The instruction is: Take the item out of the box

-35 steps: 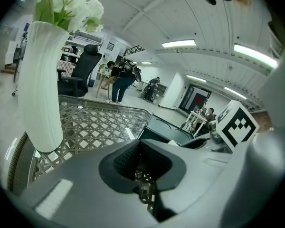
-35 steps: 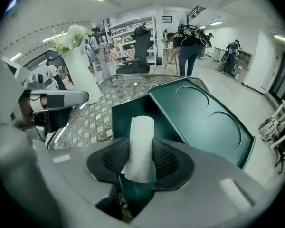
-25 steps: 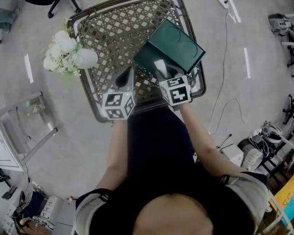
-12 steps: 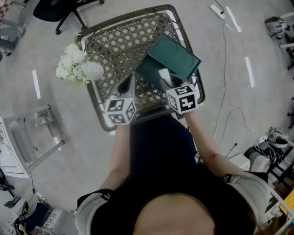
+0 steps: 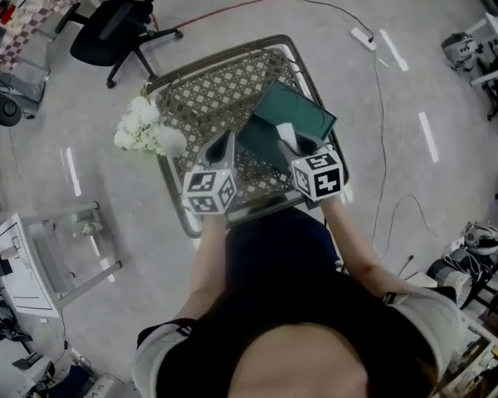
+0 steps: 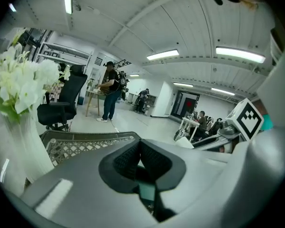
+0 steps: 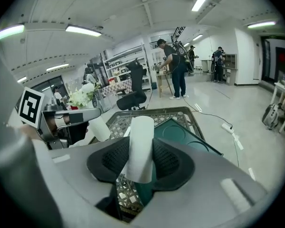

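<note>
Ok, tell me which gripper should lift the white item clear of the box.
Right. The right gripper grips the white item over the green box; the left gripper is beside the box, empty.

The person wears a dark front with pale short sleeves (image 5: 419,305). The left gripper (image 5: 220,145) and right gripper (image 5: 287,136), above the table (image 5: 224,55), are grey, with black ribbed pads (image 7: 167,158) and black-and-white marker cubes (image 5: 318,173).
</note>
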A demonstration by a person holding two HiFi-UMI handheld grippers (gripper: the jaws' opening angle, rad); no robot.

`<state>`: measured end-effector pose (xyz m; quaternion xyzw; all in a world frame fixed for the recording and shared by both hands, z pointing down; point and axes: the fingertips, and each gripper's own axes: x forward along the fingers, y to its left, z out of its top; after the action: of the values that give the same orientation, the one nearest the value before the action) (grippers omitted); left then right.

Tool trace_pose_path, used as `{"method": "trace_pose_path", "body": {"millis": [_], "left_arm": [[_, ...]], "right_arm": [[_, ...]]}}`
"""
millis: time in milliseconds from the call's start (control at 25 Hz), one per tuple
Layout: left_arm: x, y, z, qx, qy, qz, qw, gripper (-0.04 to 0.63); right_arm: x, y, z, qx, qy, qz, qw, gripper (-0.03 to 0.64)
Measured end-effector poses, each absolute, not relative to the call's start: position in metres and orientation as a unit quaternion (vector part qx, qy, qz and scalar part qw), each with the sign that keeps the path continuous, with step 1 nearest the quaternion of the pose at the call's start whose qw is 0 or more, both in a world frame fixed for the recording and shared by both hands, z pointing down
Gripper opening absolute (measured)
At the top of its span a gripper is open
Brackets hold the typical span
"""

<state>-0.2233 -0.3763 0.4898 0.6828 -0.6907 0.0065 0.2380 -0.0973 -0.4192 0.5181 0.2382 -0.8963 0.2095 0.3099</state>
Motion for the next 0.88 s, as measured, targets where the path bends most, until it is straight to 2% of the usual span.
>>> {"method": "trace_pose_path", "body": {"millis": [320,880], "left_arm": [[-0.221,-0.384,0.443,0.705,-0.683,-0.004,0.192,0.011],[-0.235,-0.391,0.374,0.720,-0.685,-0.023,0.108,0.011]], "right_arm": [[-0.099,-0.439,0.463,0.276,-0.914,0.174,0.243,0.149],[-0.097,-0.457,0.373,0.334,-0.928,0.149,0.068,0.146]]}}
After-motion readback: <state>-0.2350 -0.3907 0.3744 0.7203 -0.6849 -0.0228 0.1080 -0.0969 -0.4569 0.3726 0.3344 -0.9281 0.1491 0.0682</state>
